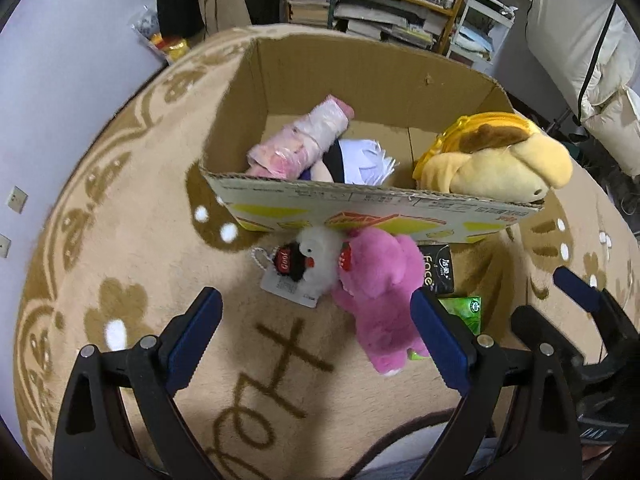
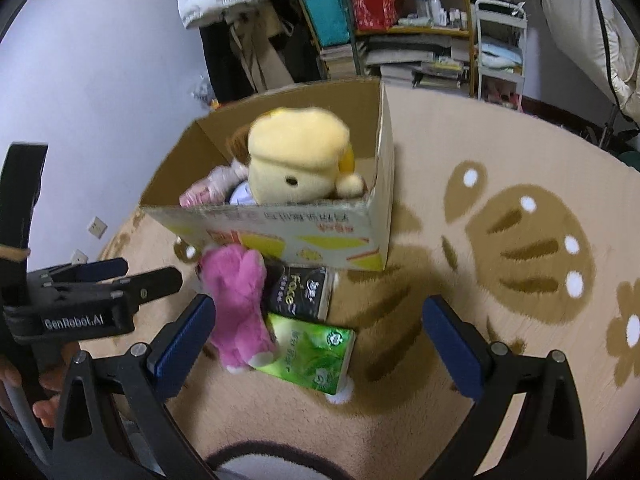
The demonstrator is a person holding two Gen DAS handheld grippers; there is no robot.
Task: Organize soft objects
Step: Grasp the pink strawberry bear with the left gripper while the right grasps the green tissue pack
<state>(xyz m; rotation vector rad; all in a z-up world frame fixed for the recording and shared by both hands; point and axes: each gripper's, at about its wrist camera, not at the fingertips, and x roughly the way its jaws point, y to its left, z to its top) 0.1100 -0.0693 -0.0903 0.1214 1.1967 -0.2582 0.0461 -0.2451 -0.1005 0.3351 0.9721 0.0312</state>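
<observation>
An open cardboard box (image 1: pixel 280 196) (image 2: pixel 276 228) stands on the rug. Inside lie a pink wrapped doll (image 1: pixel 300 140), a white-haired plush (image 1: pixel 360 160) and a yellow plush (image 1: pixel 500 160) (image 2: pixel 296 156) that leans over the right front corner. In front of the box lie a white fluffy plush (image 1: pixel 316 260) and a pink plush (image 1: pixel 380 288) (image 2: pixel 240 300). My left gripper (image 1: pixel 316 332) hangs open just short of these two, holding nothing. My right gripper (image 2: pixel 318 344) is open above the rug, with the pink plush by its left finger.
A black tissue pack (image 2: pixel 298 292) (image 1: pixel 438 272) and a green tissue pack (image 2: pixel 312 352) (image 1: pixel 464 312) lie beside the pink plush. The beige patterned rug (image 2: pixel 480 160) spreads out to the right. Cluttered shelves (image 2: pixel 400 20) and a white wall stand behind the box.
</observation>
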